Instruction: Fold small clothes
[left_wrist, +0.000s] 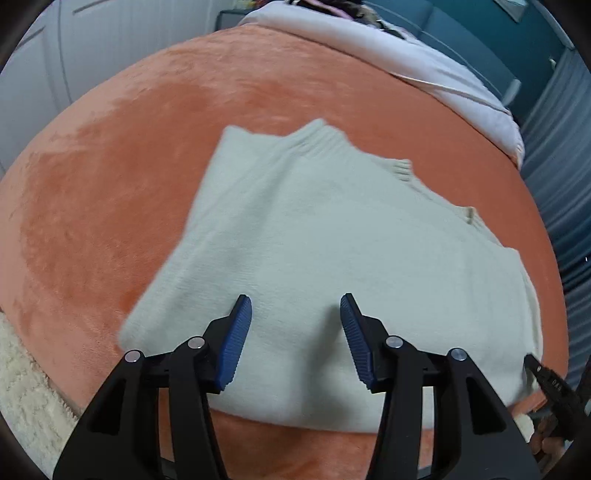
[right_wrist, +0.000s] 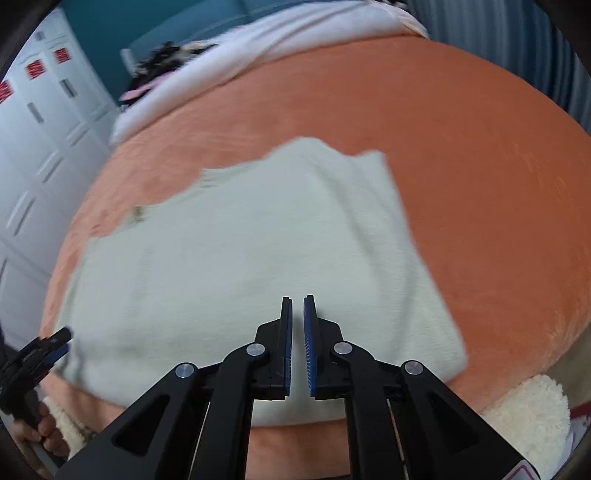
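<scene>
**Cream sweater lying on an orange-covered bed**

An orange plush blanket (left_wrist: 110, 206) is covering the bed, with white bedding (left_wrist: 424, 70) bunched at its far end and white cupboard doors (right_wrist: 44, 140) standing beside it. A cream knit sweater (left_wrist: 314, 240) is lying flat on the blanket, its ribbed collar pointing away. The left gripper (left_wrist: 295, 314) is hanging over the near hem, jaws partly apart and gripping nothing. The right gripper (right_wrist: 297, 306) is poised above the same hem, jaws closed and empty.
</scene>
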